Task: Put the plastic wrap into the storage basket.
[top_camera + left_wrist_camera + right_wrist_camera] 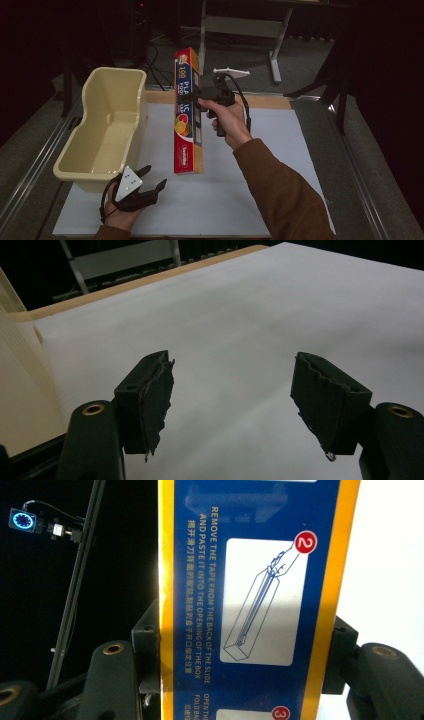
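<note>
Looking down from the high view, the right gripper (200,95) pinches a long orange-and-blue wrap box (188,112) held above the white table sheet (260,190). A cream tub (102,130) sits at the left, and the left gripper (150,180) rests near it. From the left gripper view, its jaws stand spread over bare sheet. From the right gripper view, both jaws press the box's printed blue face (250,600).
</note>
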The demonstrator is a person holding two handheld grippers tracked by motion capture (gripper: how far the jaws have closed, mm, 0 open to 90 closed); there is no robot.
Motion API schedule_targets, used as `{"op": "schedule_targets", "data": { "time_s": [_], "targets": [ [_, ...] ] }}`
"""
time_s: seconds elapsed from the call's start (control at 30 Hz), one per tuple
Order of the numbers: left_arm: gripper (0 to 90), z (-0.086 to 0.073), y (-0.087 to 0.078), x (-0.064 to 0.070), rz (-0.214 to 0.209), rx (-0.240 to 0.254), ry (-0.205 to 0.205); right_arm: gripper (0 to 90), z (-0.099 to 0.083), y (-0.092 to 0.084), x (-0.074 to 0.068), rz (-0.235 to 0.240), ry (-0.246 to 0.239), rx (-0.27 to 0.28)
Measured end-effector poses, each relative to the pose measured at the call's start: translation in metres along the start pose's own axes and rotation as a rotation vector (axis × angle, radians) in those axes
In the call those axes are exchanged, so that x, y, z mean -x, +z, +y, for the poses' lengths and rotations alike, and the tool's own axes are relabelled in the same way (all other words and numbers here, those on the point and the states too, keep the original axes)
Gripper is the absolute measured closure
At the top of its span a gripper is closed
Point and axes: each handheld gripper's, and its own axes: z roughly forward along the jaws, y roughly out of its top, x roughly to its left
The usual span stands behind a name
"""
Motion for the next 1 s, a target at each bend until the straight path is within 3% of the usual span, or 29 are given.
{"op": "schedule_targets", "data": {
  "time_s": [0.57,1.0],
  "targets": [
    [32.5,0.000,0.001,0.000,0.006,0.002,0.001,39.3,0.014,0.023,-0.017,0.017,-0.012,0.001],
    [32.5,0.000,0.001,0.000,0.005,0.002,0.002,39.2,0.023,0.045,-0.021,0.031,0.035,0.009]
  ]
}}
